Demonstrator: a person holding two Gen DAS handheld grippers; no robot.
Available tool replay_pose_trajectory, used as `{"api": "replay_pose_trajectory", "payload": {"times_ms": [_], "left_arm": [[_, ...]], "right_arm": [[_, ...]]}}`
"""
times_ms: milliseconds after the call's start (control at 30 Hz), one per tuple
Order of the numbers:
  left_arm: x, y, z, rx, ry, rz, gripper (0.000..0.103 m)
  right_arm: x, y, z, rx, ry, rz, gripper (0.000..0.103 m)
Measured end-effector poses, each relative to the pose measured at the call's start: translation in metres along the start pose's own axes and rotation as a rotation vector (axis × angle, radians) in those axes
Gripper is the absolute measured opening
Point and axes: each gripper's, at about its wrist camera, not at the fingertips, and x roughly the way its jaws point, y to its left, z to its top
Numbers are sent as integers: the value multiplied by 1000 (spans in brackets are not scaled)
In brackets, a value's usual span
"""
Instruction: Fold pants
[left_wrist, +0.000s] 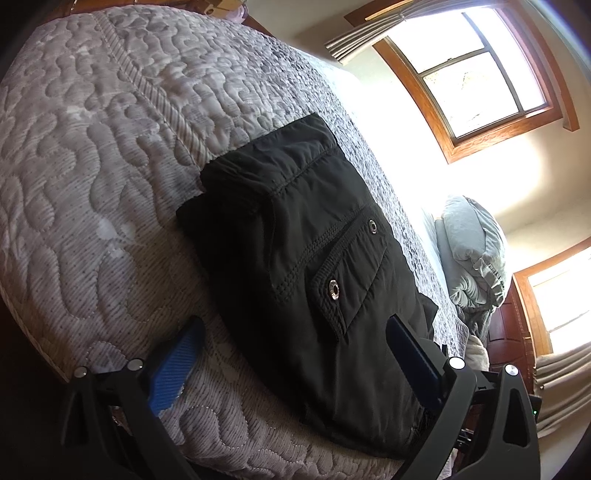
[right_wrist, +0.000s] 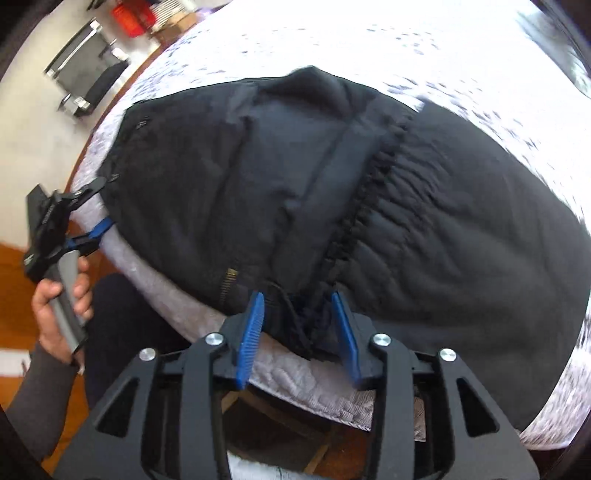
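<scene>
Black pants (left_wrist: 303, 258) lie folded on a grey quilted mattress (left_wrist: 92, 166), a snap pocket facing up. My left gripper (left_wrist: 295, 354) is open at the near end of the pants, one blue pad over the mattress, the other over the fabric. In the right wrist view the pants (right_wrist: 369, 192) lie across the mattress (right_wrist: 369, 48) with the elastic waistband showing. My right gripper (right_wrist: 299, 325) is open, its blue pads on either side of the drawstring bunch at the near edge. The left gripper (right_wrist: 88, 218) shows there at the pants' left end, held by a hand.
A grey bundle of bedding (left_wrist: 472, 251) lies at the far end of the mattress under a wood-framed window (left_wrist: 476, 77). The mattress edge (right_wrist: 314, 395) runs just in front of my right gripper. A chair (right_wrist: 85, 66) stands on the floor beyond.
</scene>
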Motion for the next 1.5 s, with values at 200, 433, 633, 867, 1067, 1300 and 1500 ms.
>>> {"api": "replay_pose_trajectory", "payload": {"times_ms": [200,433,633,867,1067,1300,1500], "left_arm": [[-18,15,5,-135,-77,-76,99],[-8,26,17,-237,-86,-89,99],[10,24,39,-281,-61,-101,99],[25,38,60,-310,-8,-122,78],[31,40,67,-327,-17,-179,89],[27,55,70,-351,-17,-130,49],[18,54,71,-336,-33,-149,37]], "right_arm": [[-29,51,110,-286,73,159,82],[33,155,243,-582,260,216,92],[116,216,291,-687,427,258,92],[170,248,309,-766,538,279,92],[203,264,307,-815,634,290,92],[214,283,301,-887,701,280,86],[201,295,300,-927,701,252,36]]}}
